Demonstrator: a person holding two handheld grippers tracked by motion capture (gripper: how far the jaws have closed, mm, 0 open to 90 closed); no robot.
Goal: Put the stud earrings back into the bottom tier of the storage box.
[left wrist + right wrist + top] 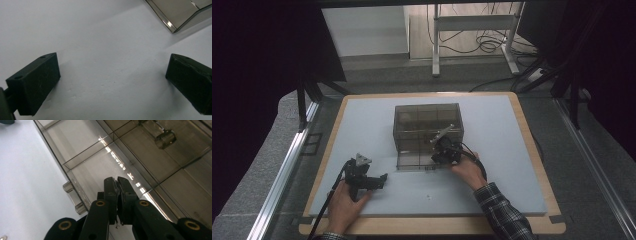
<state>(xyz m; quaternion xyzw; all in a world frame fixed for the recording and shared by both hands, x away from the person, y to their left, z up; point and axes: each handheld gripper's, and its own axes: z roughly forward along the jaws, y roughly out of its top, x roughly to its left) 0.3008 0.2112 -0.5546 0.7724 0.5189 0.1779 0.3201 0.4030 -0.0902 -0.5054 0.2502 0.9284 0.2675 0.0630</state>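
On the white tabletop (377,125), centre and slightly toward the far edge, sits a smoky clear plastic drawer cabinet (427,120). Boxy, hard, glossy walls, thin dividers visible through them. Its bottom drawer (414,161) is pulled out toward the person, lying flat on the board; shallow tray, split by a partition, with a small cylindrical clear handle (72,197) on its front edge. A second such knob (163,137) shows on a higher drawer front in the right gripper view.

Board is matte pale grey-white with a light wood rim (532,150); around it grey flecked floor, aluminium rails (287,165), a white desk frame (472,30) and loose cables (489,45) at the back.

Right gripper (446,150), black, sits over the open drawer at the cabinet's front right; jaws pressed together, nothing visible between them, tips above the drawer's floor (117,182). The plaid sleeve (504,210) runs in from bottom right.

Left gripper (369,180) rests low on the board, left of the drawer, well apart from it; jaws spread wide, bare table between the blocky matte pads (37,82). A cabinet corner (180,15) shows at top right of its view.

Nothing blocks the drawer.
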